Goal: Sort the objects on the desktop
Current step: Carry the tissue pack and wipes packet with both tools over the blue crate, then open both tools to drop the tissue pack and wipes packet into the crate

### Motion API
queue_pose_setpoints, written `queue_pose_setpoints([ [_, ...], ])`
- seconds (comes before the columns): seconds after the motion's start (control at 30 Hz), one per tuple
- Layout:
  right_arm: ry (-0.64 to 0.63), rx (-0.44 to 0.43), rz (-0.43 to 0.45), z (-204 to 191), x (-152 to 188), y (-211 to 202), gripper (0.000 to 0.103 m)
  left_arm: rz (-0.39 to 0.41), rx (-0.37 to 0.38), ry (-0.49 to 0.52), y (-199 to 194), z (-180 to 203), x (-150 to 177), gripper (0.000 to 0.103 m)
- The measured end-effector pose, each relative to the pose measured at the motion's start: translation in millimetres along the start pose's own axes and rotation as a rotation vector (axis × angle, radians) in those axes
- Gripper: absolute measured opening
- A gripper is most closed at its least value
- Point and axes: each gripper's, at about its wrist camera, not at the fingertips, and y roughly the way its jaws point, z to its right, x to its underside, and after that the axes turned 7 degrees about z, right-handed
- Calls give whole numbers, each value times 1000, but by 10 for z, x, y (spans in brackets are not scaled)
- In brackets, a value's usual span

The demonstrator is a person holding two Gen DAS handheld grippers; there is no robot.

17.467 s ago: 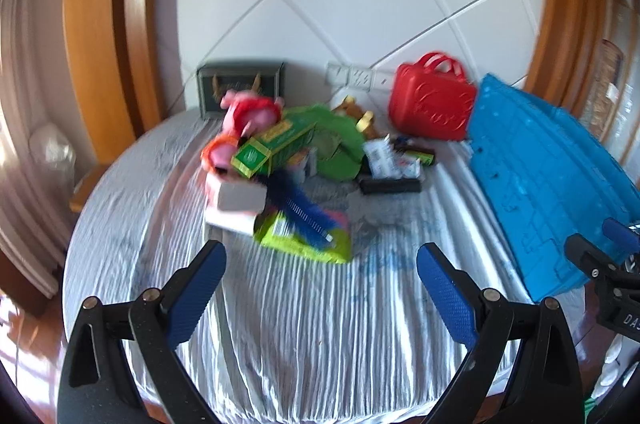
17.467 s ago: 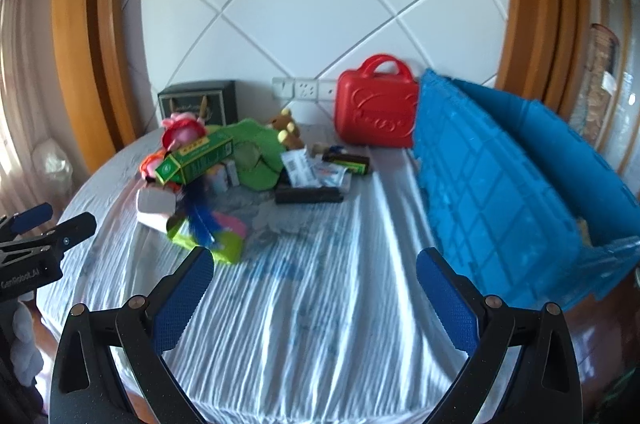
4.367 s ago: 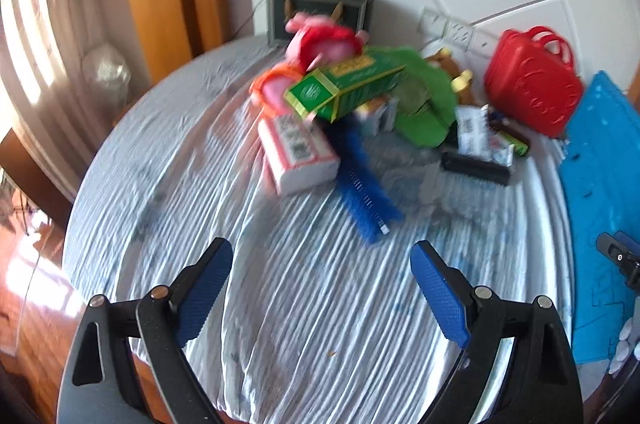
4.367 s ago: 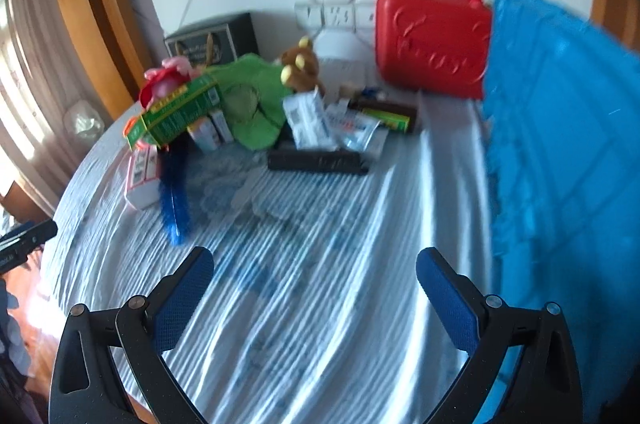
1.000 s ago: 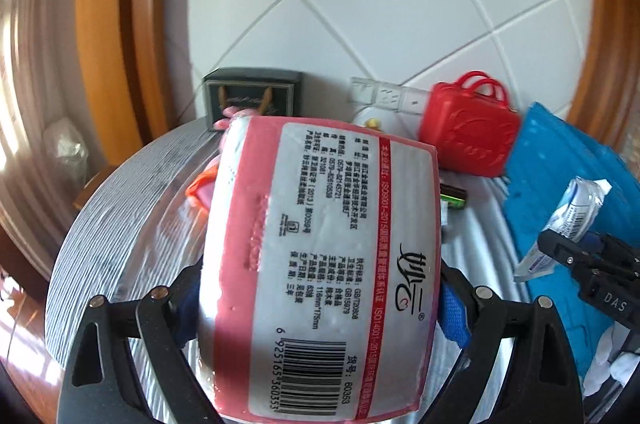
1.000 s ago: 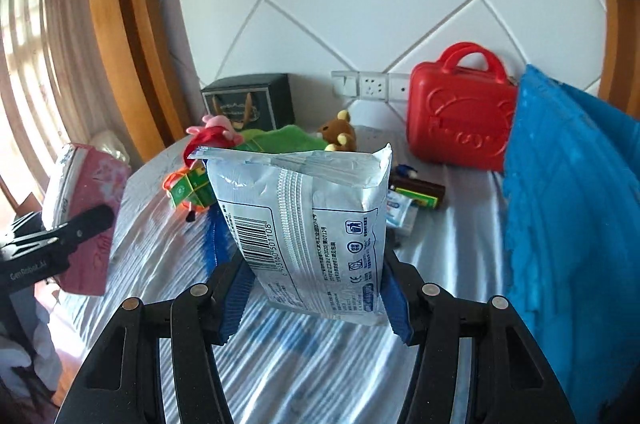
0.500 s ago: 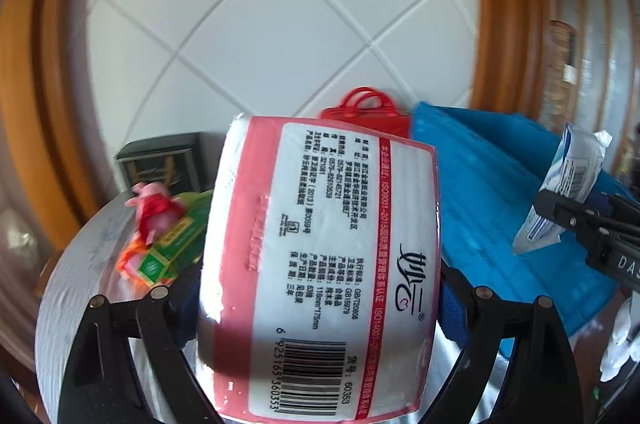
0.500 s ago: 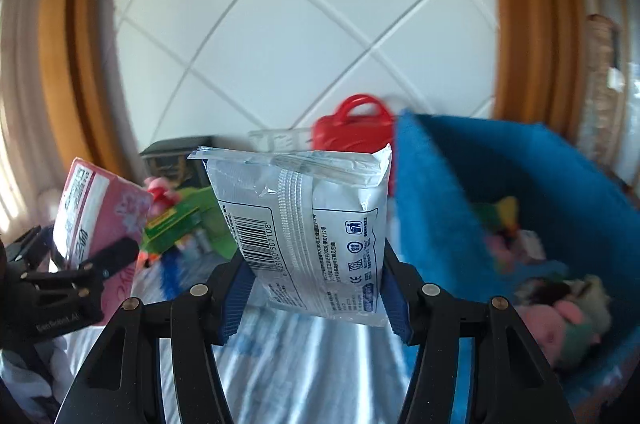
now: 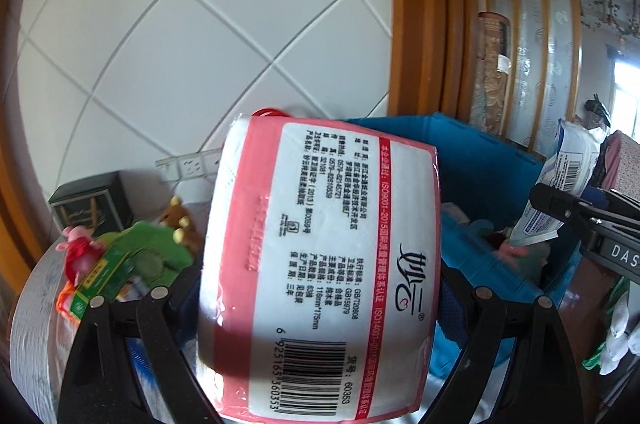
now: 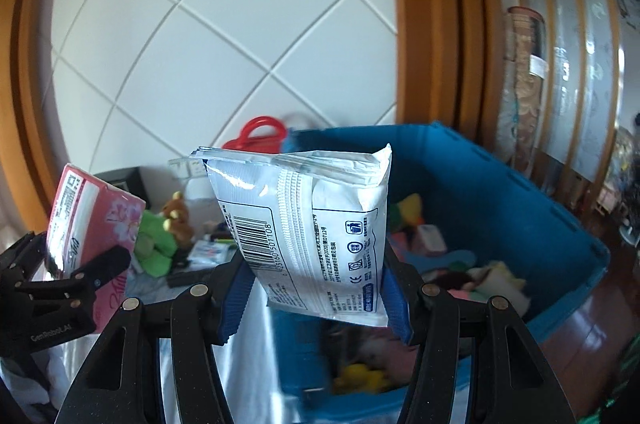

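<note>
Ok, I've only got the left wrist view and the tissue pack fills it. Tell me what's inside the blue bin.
Observer: From the right wrist view, the blue bin holds a jumble of soft toys.
Operator: Report how the right gripper has that white pouch.
Observer: The right gripper is shut on the white pouch, which stands upright between the blue pads, in front of the bin's opening.
Operator: Describe the far side of my pack.
Observer: The tissue pack in the left gripper has a pink face with a flower print, and one black finger crosses its lower part.
</note>
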Motion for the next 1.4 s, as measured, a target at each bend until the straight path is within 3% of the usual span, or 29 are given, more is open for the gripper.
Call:
queue_pose_setpoints([
  [0.4, -9, 15, 12, 1651, -37, 168, 57, 55, -1, 12, 468, 1608, -349, 92],
  [0.63, -1, -10, -70, 2232, 122, 525, 57, -38, -34, 49, 832, 2276, -325, 92],
  [0.9, 15, -44, -150, 2525, 275, 829, 58, -129, -93, 53, 1110, 2528, -243, 93],
  [1.03, 16, -53, -167, 2580, 311, 889, 59, -114, -120, 50, 1101, 2536, -256, 94],
  [1.17, 9, -72, -165, 2604, 329, 904, 71, -117, -134, 46, 1112, 2523, -266, 94],
  [1.4, -3, -90, -149, 2579, 342, 862, 78, -118, -150, 45, 1119, 2508, -269, 94],
])
